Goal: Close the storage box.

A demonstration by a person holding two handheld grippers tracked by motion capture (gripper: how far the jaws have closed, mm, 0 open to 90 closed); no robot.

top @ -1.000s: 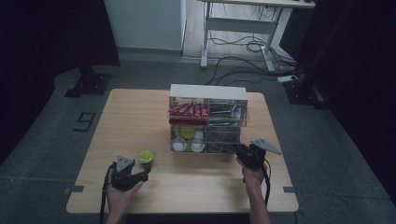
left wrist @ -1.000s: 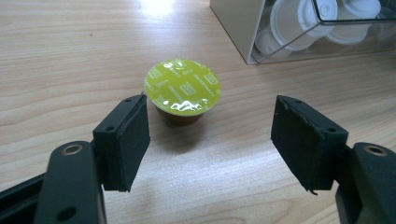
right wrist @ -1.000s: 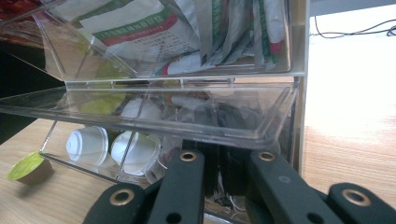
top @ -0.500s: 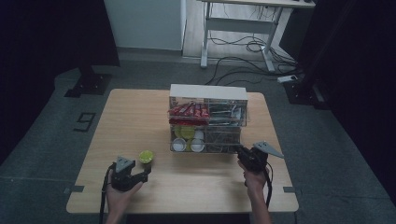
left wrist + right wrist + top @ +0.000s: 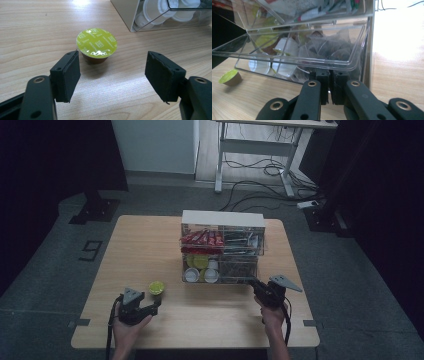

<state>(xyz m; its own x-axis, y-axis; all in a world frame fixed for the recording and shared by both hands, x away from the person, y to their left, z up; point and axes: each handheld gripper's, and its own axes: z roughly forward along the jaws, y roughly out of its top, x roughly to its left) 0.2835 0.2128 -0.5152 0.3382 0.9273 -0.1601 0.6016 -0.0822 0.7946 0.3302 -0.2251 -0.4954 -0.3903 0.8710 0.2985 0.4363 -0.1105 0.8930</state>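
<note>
- High view: the coffee capsule [image 5: 156,287] stands on the table [image 5: 145,245], just ahead of the left gripper [image 5: 150,307] and left of the clear organizer [image 5: 222,247]; the right gripper [image 5: 252,285] is at the organizer's lower right front.
- Left gripper view: jaws spread wide, nothing between them; the green-lidded capsule [image 5: 96,45] sits upright just beyond them.
- Right gripper view: jaws pressed together below the clear drawer [image 5: 294,53] edge; I cannot tell whether they pinch anything.

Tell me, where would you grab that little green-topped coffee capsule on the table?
Probably by the brown cup wall just under the foil lid of the capsule, coming in level from the near side, where the left hand-held gripper already faces it with jaws apart. It stands upright, the wall tapers downward, and the wider rim should stop it slipping.
</note>
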